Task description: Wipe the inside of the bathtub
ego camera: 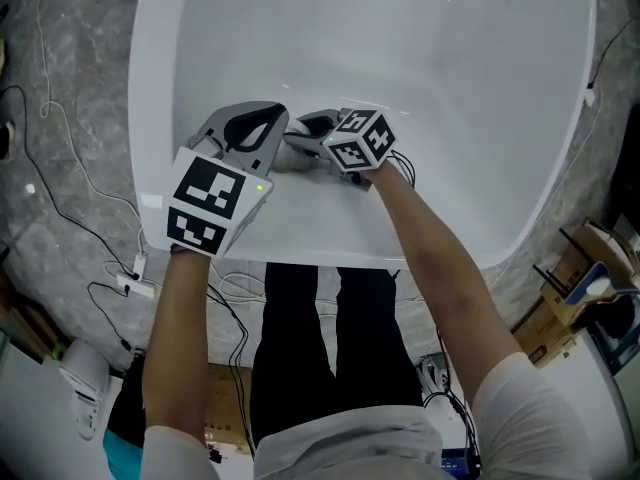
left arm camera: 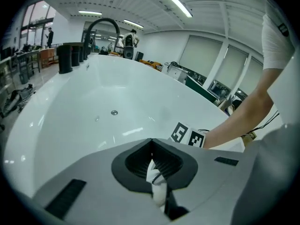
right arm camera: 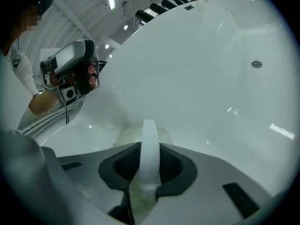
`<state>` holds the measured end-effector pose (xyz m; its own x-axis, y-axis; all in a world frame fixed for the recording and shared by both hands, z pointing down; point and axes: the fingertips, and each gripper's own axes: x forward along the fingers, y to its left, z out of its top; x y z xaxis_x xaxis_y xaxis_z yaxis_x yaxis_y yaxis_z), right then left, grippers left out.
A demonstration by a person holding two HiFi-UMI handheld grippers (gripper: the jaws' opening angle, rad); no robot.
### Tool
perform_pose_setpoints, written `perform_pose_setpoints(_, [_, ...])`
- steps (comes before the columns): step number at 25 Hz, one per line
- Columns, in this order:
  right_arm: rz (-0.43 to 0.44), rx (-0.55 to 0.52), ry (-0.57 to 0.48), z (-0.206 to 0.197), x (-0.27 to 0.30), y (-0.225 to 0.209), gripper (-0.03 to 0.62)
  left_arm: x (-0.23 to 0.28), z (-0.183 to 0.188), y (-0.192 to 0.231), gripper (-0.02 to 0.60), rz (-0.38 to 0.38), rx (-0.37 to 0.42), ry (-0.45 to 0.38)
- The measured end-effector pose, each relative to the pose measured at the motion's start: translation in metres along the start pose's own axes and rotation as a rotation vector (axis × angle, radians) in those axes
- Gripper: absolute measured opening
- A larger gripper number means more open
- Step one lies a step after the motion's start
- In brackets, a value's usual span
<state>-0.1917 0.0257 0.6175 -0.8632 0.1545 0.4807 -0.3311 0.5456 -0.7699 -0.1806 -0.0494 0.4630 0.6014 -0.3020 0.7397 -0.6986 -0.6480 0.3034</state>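
Near: left gripper (left arm camera: 152,167) clenched on small white scrap (left arm camera: 156,182), kind unclear, poised at near rim. Beside it, right gripper (right arm camera: 147,170) clamped on white strap (right arm camera: 150,142) of pale pad (right arm camera: 123,136); pad pressed to near inner wall of bathtub (ego camera: 450,88).
Progress (judged): wiping at near end only. Basin floor, drain (left arm camera: 114,112) and far end probably remain. No streaks show what is done.
Surface: glossy white, reflective.
Far: black faucet (left arm camera: 101,25), open office, strip lights, blinds.
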Motion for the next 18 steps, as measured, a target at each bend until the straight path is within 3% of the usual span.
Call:
perform_pose_setpoints(7, [-0.011,-0.002,-0.004,-0.008,0.002,-0.026,0.098,0.048,-0.020,0.018,0.012,-0.036,-0.038,0.077])
perform_pose_setpoints(18, [-0.034,-0.019,-0.006,-0.014,0.013,-0.070,0.098,0.107,-0.063,0.044,0.012,0.006,-0.085,0.169])
